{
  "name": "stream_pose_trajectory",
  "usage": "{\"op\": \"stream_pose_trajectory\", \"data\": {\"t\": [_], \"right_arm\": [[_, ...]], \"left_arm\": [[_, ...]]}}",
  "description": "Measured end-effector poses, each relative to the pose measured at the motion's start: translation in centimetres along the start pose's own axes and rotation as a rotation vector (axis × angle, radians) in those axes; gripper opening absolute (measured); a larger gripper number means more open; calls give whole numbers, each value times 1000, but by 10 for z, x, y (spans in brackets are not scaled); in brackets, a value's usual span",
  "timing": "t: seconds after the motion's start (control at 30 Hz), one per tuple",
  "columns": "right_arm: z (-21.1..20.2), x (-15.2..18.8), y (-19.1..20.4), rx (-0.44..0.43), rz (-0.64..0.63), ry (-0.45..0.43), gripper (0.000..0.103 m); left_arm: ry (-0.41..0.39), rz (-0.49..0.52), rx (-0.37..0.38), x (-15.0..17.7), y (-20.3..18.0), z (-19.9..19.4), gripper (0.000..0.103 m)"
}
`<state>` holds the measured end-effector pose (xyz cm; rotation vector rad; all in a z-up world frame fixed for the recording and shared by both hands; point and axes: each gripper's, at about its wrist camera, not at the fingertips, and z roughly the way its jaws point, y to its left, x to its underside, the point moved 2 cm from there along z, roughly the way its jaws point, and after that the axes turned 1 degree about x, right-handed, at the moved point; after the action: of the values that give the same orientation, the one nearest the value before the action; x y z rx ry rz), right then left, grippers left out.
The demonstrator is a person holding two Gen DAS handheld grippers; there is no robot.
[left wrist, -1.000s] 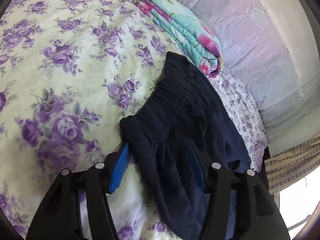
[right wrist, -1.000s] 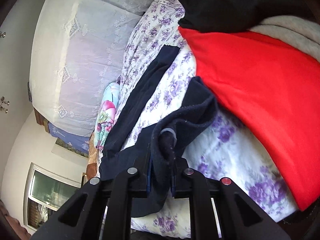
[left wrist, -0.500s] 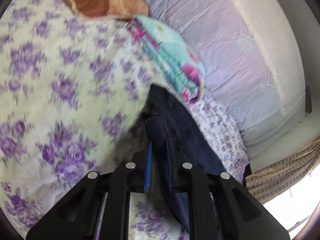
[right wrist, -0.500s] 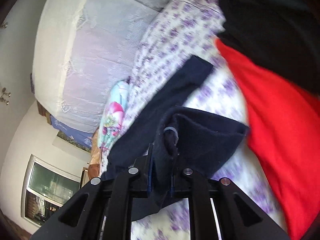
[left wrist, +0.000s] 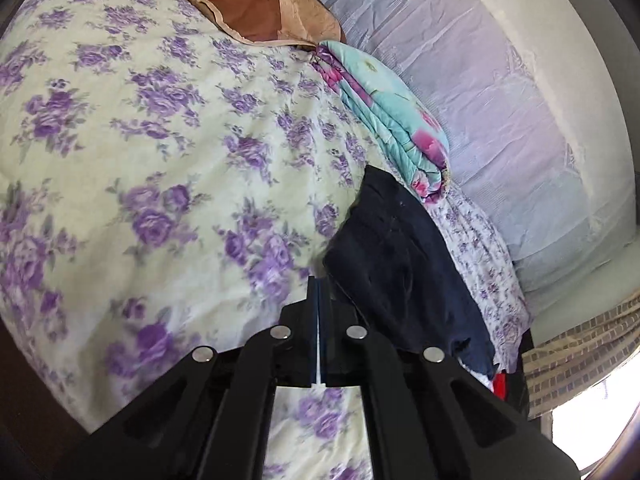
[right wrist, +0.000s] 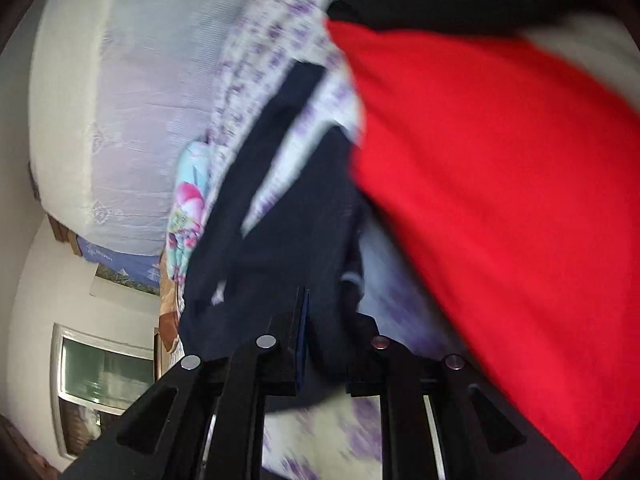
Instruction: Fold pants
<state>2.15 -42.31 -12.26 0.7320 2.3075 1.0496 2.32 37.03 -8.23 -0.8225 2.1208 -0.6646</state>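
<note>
Presently the left gripper [left wrist: 319, 292] is noted shut on nothing, and the pants [left wrist: 400, 272] lie just right of its tips. The right gripper [right wrist: 326, 312] jaws have just been opening, with navy cloth filling the gap. The waistband should be pinched firmly before folding.

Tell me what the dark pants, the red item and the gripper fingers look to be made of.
Dark pants: soft matte navy knit or fleece, probably; it slumps in limp folds. Red item: matte cloth, weave lost to blur. Fingers of the left gripper: rigid black plastic with blue pads, likely rubbery.
</note>
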Motion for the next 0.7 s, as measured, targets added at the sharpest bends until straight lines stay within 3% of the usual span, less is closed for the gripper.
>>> {"op": "stream_pose_trajectory", "data": {"t": [0.1,0.13,0.2,0.23,0.27,0.37,0.43,0.53,0.6,0.63,0.67,0.7], "right_arm": [[-39,0,9,66,-54,-121,21],[-49,-1,16,89,-84,-172,21],[-62,-2,44,85,-180,-242,32],[-58,-4,55,58,-211,-239,38],[-51,-5,67,26,-234,-230,48],[-5,-9,103,-64,-300,-140,51],[29,-13,117,-92,-314,-76,51],[85,-15,126,-137,-283,43,51],[113,-16,123,-132,-267,114,53],[123,-16,121,-110,-264,138,55],[131,-21,111,-65,-258,146,55],[134,-28,96,-10,-231,126,48]], "left_arm": [[-32,91,16,-4,-28,-13,0],[-29,128,19,-4,-40,-14,6],[-13,221,30,-1,-76,-8,34],[-5,256,42,2,-90,-3,56],[5,287,56,6,-106,4,64],[90,393,124,29,-151,39,64],[163,436,128,47,-167,67,65],[244,422,68,63,-155,101,65],[250,390,20,64,-133,109,65],[245,372,19,62,-119,109,57],[249,351,36,61,-109,108,42],[252,317,48,57,-95,105,34]]}}
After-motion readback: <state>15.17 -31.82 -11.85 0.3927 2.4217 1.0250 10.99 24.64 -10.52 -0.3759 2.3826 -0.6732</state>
